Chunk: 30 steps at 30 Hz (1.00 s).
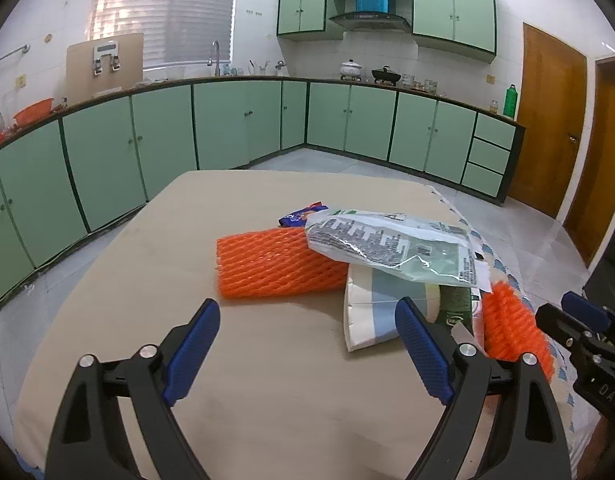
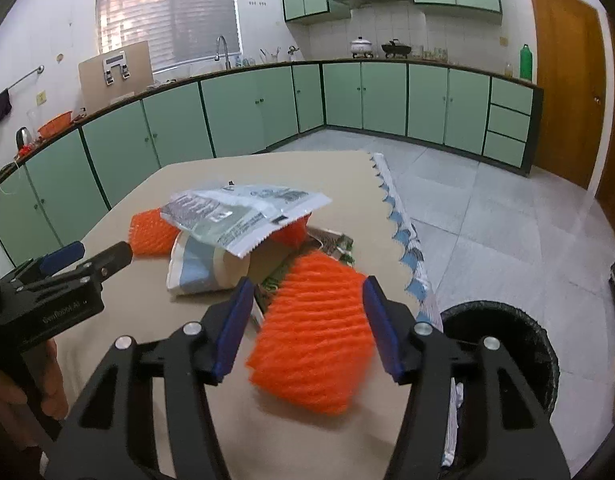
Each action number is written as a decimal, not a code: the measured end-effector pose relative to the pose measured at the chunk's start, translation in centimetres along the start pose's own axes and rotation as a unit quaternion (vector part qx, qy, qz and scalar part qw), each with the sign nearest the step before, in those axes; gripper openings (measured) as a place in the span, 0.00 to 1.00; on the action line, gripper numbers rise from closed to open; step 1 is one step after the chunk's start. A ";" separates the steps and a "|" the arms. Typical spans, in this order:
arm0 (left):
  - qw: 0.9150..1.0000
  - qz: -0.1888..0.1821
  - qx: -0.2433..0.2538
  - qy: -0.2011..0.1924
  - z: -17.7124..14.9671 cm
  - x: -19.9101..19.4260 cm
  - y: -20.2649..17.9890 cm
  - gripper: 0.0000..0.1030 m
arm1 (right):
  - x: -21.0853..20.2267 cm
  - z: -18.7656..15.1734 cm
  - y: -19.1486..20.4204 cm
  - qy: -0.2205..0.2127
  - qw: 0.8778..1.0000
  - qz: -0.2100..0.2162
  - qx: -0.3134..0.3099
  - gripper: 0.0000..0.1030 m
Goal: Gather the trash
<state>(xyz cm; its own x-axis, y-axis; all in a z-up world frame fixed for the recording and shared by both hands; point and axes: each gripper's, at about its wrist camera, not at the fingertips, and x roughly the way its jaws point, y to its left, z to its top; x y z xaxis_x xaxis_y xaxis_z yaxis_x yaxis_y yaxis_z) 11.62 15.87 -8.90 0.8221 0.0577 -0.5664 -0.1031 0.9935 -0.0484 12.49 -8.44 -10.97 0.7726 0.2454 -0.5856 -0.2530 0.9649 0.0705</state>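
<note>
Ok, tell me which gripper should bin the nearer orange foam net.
Right. The right gripper already straddles that orange foam net, beside the bin. The left gripper stands open over bare table.

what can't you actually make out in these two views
- Bin contents: right wrist view, the right gripper's arm covers the opening.
- Green packet: left wrist view, mostly hidden under the printed plastic bag.
- Purple wrapper: left wrist view, only an end shows behind the orange foam net.
- Bag print: both views, too small to read.
</note>
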 end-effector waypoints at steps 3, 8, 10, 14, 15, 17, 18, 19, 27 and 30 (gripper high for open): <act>1.000 0.004 -0.002 -0.001 0.1 0.2 0.3 0.85 | 0.2 1.0 0.4 -0.013 1.000 0.008 0.000 0.56; 1.000 0.009 -0.004 -0.001 0.1 0.5 0.4 0.85 | 1.1 2.4 1.5 -0.021 0.999 0.036 -0.005 0.56; 1.000 0.012 -0.003 -0.001 0.2 0.7 0.6 0.85 | 1.7 2.9 1.6 -0.018 0.999 0.045 0.001 0.56; 1.000 0.015 -0.005 -0.001 0.4 1.2 0.8 0.85 | 3.5 3.5 1.7 -0.002 0.999 0.046 0.009 0.54; 1.000 0.015 -0.006 -0.002 0.5 1.3 0.9 0.85 | 3.8 3.5 1.7 0.003 0.999 0.046 0.011 0.53; 1.000 0.017 -0.006 -0.006 0.8 1.5 0.9 0.85 | 4.8 3.7 1.4 0.016 0.998 0.050 0.026 0.51; 1.000 0.019 -0.005 -0.009 0.9 1.5 0.9 0.85 | 5.1 3.8 1.2 0.019 0.998 0.053 0.033 0.51; 1.000 0.021 -0.004 -0.011 1.1 1.6 0.9 0.85 | 5.4 3.9 1.1 0.022 0.998 0.053 0.038 0.51; 1.000 0.025 0.000 -0.016 1.8 2.8 1.0 0.85 | 7.0 4.1 1.1 0.038 0.996 0.068 0.045 0.49; 1.000 0.024 0.001 -0.014 1.8 3.4 1.0 0.85 | 7.4 4.2 1.1 0.045 0.995 0.075 0.047 0.48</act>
<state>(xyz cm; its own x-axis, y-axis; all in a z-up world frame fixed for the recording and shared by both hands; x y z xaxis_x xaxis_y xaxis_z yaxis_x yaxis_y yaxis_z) 15.29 17.23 -9.35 0.8313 0.1085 -0.5452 -0.1424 0.9896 -0.0202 20.35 -5.15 -11.89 0.6743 0.3823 -0.6317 -0.3023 0.9235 0.2362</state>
